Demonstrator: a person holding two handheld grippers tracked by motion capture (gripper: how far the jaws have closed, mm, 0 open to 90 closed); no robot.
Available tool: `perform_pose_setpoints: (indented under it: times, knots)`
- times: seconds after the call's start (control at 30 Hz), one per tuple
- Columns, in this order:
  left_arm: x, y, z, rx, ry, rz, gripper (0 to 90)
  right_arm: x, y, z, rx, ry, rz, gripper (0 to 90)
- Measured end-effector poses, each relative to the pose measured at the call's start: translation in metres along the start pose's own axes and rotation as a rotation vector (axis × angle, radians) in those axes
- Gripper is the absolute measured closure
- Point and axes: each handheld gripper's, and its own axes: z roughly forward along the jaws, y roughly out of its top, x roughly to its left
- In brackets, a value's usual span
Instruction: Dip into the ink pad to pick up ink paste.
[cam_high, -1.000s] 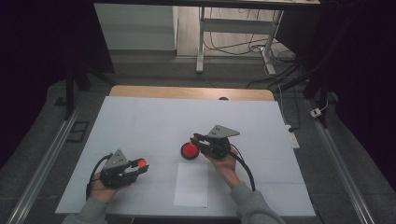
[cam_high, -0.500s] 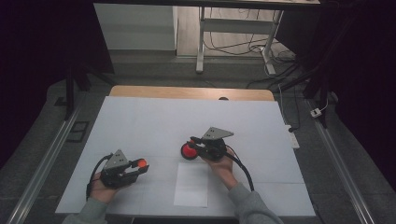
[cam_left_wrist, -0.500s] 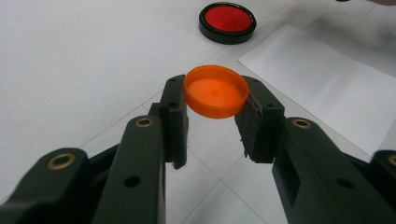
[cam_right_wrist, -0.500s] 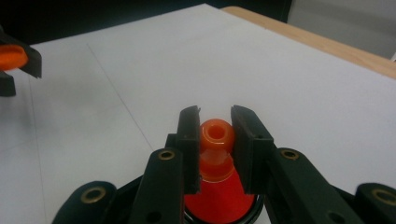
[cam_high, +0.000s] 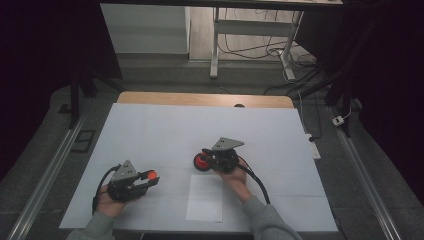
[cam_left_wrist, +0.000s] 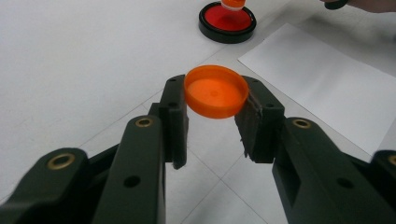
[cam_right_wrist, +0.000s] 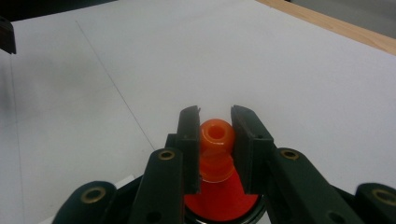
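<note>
At a white-covered table (cam_high: 150, 130), we see the left gripper (cam_left_wrist: 215, 116) clamped on the rim of an orange cap (cam_left_wrist: 216, 91), held just above the surface near the table's front left. The right gripper (cam_right_wrist: 214, 140) is closed on the knob of an orange stamp (cam_right_wrist: 215, 140) standing in a round red ink pad (cam_left_wrist: 227, 21) with a black rim. From above, that gripper's grey plate hides most of the stamp; the pad's far edge is cut off in the right gripper view. A white sheet of paper (cam_high: 205, 198) lies just in front of the pad.
</note>
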Motion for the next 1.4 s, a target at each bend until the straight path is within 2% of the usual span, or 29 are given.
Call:
perform_pose_setpoints:
  times: [0.47,0.57,0.63,0.73,0.9,1.1,1.4]
  knots:
    - [0.0,0.0,0.0,-0.001,-0.001,0.0,64.5,-0.002,-0.005,0.005,0.039,-0.018,-0.002,72.6]
    - [0.0,0.0,0.0,-0.002,-0.001,0.0,64.5,-0.001,-0.006,0.007,0.064,-0.029,-0.019,72.7]
    - [0.0,0.0,0.0,-0.003,0.0,0.001,64.5,-0.001,-0.007,0.008,0.052,-0.03,-0.005,72.8]
    - [0.0,0.0,0.0,-0.003,0.002,0.0,64.5,0.0,-0.009,0.007,0.042,-0.038,-0.014,72.9]
    - [-0.001,0.0,-0.001,-0.003,0.0,0.0,64.5,0.001,-0.009,0.007,0.052,-0.039,-0.024,73.0]
    - [-0.001,0.0,-0.001,-0.003,0.0,0.001,64.5,0.001,-0.011,0.008,0.035,-0.046,-0.011,73.1]
    - [-0.001,0.0,-0.001,-0.004,0.003,0.0,64.5,0.001,-0.011,0.007,0.041,-0.047,-0.006,73.1]
